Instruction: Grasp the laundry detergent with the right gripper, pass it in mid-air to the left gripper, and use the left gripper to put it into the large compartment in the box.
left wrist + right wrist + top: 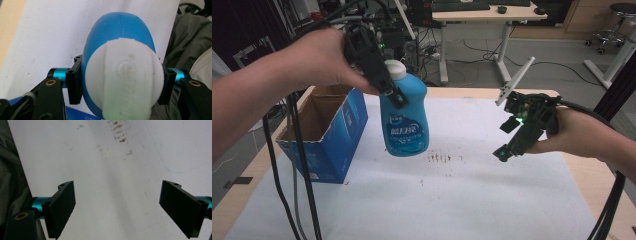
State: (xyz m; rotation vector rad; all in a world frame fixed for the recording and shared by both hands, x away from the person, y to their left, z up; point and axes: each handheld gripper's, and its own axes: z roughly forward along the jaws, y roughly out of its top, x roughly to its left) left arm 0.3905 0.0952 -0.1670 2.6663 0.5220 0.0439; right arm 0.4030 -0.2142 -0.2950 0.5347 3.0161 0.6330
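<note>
- The wooden-edged desk (583,172), covered by a white sheet (452,200), is carrying everything; the sheet is showing a patch of small brown stains (443,158) near its middle, which also appear at the top of the right gripper view (119,133).
- The open blue cardboard box (332,145) with a plain brown inside is standing at the left edge of the desk, its flaps up.
- The blue plastic detergent bottle (404,122) with a white cap (395,69) and a printed front label is hanging upright in the air just beside the box, above the white sheet, its base clear of the surface.
- The left hand (319,57) is holding the black left gripper (393,94), which is reaching down from above and is closed on the shoulder of the bottle just under the cap; in the left gripper view the two black jaws are pressing on opposite sides of the blue body (117,30), with the white cap (125,77) facing the camera.
- The right hand (579,135) is holding the black right gripper (507,139) over the right part of the desk, well apart from the bottle, pointing down and leftwards, with green lights glowing on it.
- In the right gripper view the right gripper (117,207) is standing wide open, its jaws far apart, with bare white sheet between them and nothing held.
</note>
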